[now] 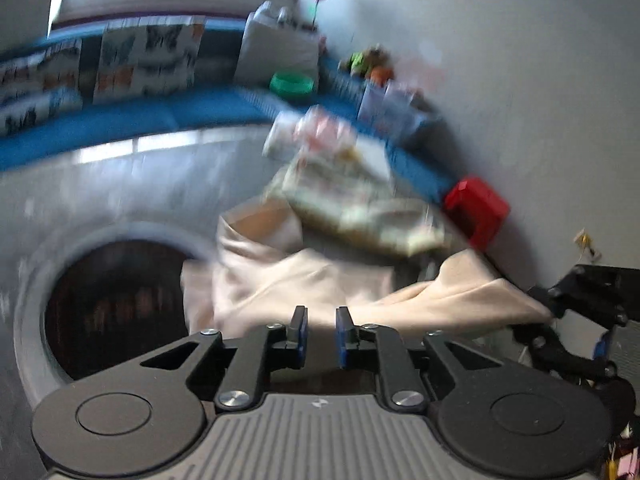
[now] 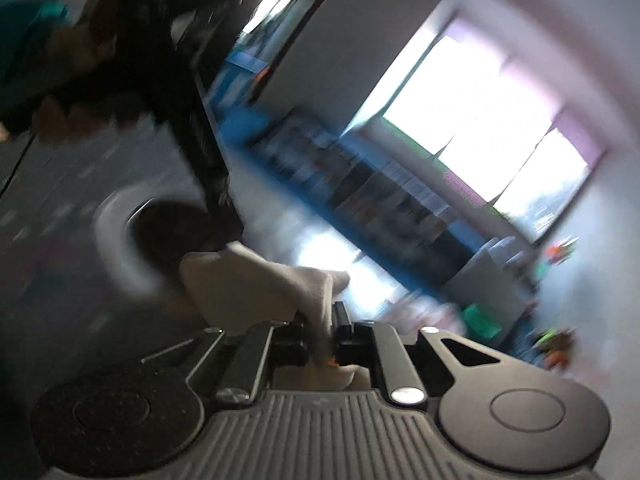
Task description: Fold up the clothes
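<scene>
Nearest us, left tongs (image 1: 320, 330) sit slightly spread w/ nothing between the pads, pointing straight at the cream garment (image 1: 288, 276) just ahead. Right tongs (image 2: 322, 334) are pressed together, pinching a corner of that cloth; in left view they show at far right (image 1: 576, 320), fabric stretched toward them, so its long axis runs left-right across us. Right hand has it; left is near the slack middle. Beyond lies a patterned clothes pile (image 1: 360, 196), then a red box (image 1: 476, 210). Right view is tilted and blurred.

Motion blur smears both views: the patterned clothes pile (image 1: 360, 204) and shelf contents (image 2: 384, 200) are unreadable.
</scene>
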